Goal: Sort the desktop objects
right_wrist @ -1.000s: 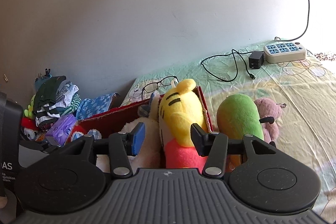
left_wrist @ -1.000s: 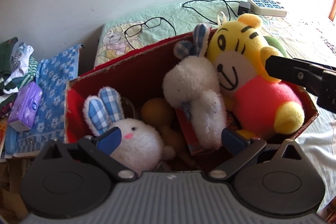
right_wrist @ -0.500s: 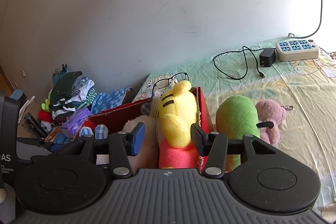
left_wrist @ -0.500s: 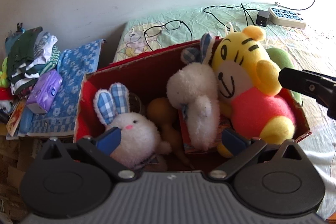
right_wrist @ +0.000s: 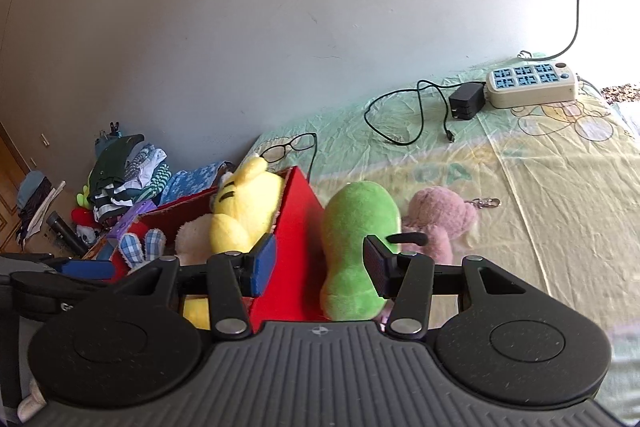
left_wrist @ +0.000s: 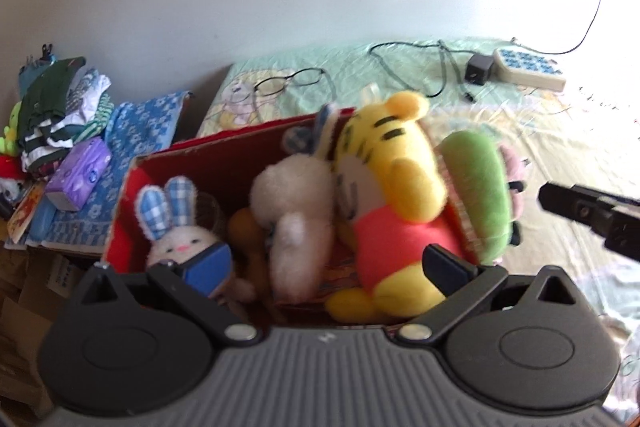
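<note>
- Red cardboard box (left_wrist: 224,163) sits on the pale green printed bedsheet (right_wrist: 540,179), packed with soft toys.
- Inside it lie a yellow plush tiger in a pink shirt (left_wrist: 394,195), a fluffy white plush rabbit with blue checked ears (left_wrist: 296,211) leaning against the tiger, and a smaller white bunny with blue checked ears (left_wrist: 176,223) at the box's left end.
- Just outside the box's right wall a green plush toy (right_wrist: 356,227) rests against it, with a pink plush toy (right_wrist: 440,219) beside it on the sheet.
- The left tool (left_wrist: 326,263) hovers over the box with its blue-padded fingers spread wide; nothing is pinched between them.
- The right tool (right_wrist: 318,261) is spread about halfway and holds nothing; the box's red wall and the green plush show between its fingers, untouched as far as can be seen.
- Black-rimmed glasses (right_wrist: 290,147), a black charger with cable (right_wrist: 466,101) and a white power strip (right_wrist: 532,85) lie farther back on the bed.
</note>
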{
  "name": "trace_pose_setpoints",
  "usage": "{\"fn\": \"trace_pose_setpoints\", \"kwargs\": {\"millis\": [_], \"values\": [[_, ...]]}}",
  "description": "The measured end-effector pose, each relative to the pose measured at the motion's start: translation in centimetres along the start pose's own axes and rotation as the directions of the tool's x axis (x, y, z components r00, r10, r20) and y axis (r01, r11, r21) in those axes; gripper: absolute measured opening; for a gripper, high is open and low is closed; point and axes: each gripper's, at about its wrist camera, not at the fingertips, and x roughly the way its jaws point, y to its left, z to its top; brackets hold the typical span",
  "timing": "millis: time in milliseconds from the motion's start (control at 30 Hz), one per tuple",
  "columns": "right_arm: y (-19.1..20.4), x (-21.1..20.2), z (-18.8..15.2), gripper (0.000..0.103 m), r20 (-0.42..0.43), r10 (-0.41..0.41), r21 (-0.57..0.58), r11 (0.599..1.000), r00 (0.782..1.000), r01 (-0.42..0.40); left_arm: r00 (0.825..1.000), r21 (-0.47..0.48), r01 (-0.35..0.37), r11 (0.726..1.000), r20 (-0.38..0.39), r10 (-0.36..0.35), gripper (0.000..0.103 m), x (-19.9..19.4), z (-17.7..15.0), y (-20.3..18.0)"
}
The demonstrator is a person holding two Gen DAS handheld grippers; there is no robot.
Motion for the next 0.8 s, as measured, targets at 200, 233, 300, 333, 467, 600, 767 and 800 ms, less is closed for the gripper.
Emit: {"fn": "trace_pose_setpoints", "kwargs": {"millis": [200, 233, 300, 333, 467, 600, 767, 800], "values": [[-4.7, -0.4, -0.4, 0.051, -0.044, -0.039, 0.053, 0.998, 0.998, 0.041, 0.99, 0.032, 0.128, 0.991, 0.061, -0.13, 0.102, -0.8, 0.3, -4.2], [-5.5, -0.4, -0.5, 0.051, -0.053, -0.045, 0.066, 0.997, 0.998, 0.049, 0.986, 0.041, 0.152, 0.988, 0.066, -0.155, 0.102, -0.8, 0.3, -4.9], [-7.0, -0.4, -0.6, 0.05, -0.069, -0.053, 0.094, 0.994, 0.996, 0.06, 0.975, 0.058, 0.207, 0.977, 0.075, -0.211, 0.102, -0.7, 0.3, -6.2], [-7.8, -0.4, -0.6, 0.05, -0.076, -0.053, 0.11, 0.992, 0.996, 0.061, 0.968, 0.062, 0.237, 0.97, 0.075, -0.241, 0.102, -0.6, 0.3, -6.8], [-10.4, 0.0, -0.7, 0.049, -0.108, -0.028, 0.178, 0.983, 0.994, 0.047, 0.934, 0.091, 0.347, 0.933, 0.055, -0.353, 0.102, 0.2, 0.0, -9.2], [-12.2, 0.6, -0.7, 0.046, -0.131, 0.007, 0.228, 0.973, 0.991, 0.023, 0.903, 0.126, 0.422, 0.898, 0.026, -0.428, 0.102, 1.2, -0.7, -11.6], [-13.9, 0.7, -0.5, 0.046, -0.14, 0.033, 0.255, 0.967, 0.99, 0.003, 0.917, 0.134, 0.397, 0.908, -0.013, -0.399, 0.101, 3.4, -1.2, -13.5], [-14.1, 0.7, -0.4, 0.046, -0.137, 0.046, 0.254, 0.967, 0.989, -0.01, 0.924, 0.126, 0.38, 0.916, -0.002, -0.383, 0.101, 3.6, -0.9, -13.3]]}}
